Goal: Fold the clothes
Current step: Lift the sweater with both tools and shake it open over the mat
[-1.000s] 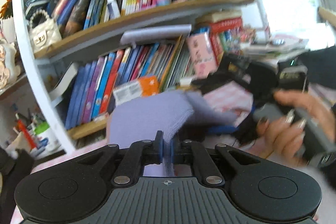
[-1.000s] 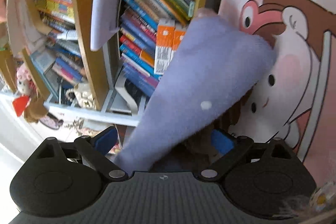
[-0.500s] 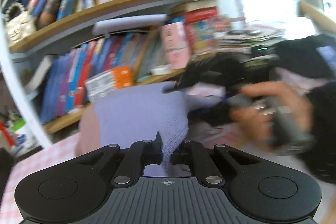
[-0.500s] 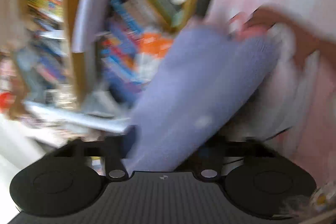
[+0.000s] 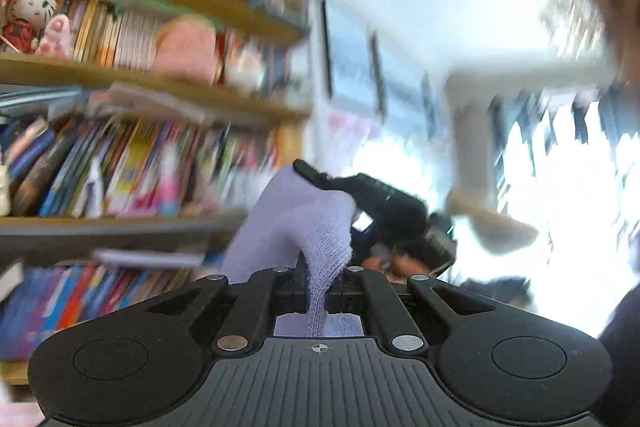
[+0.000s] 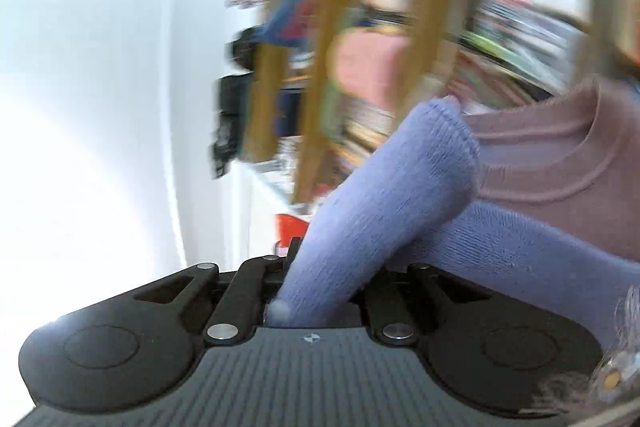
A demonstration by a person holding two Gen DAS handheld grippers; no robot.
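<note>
Knit cloth, matt black plastic, wood and paper

The lavender garment [image 5: 308, 227] is a soft knitted cloth with a fine ribbed weave and a slightly fuzzy surface; in the right wrist view it joins a mauve knit part [image 6: 560, 155] with raised seams. The left gripper [image 5: 318, 285] and the right gripper [image 6: 316, 279] are of matt black plastic, grooved on the body, with small shiny metal pins at the joints. The shelves [image 5: 152, 75] look like smooth light wood and carry paper books [image 5: 132, 163] with glossy covers, also a fluffy pink plush toy [image 5: 186, 49].
</note>
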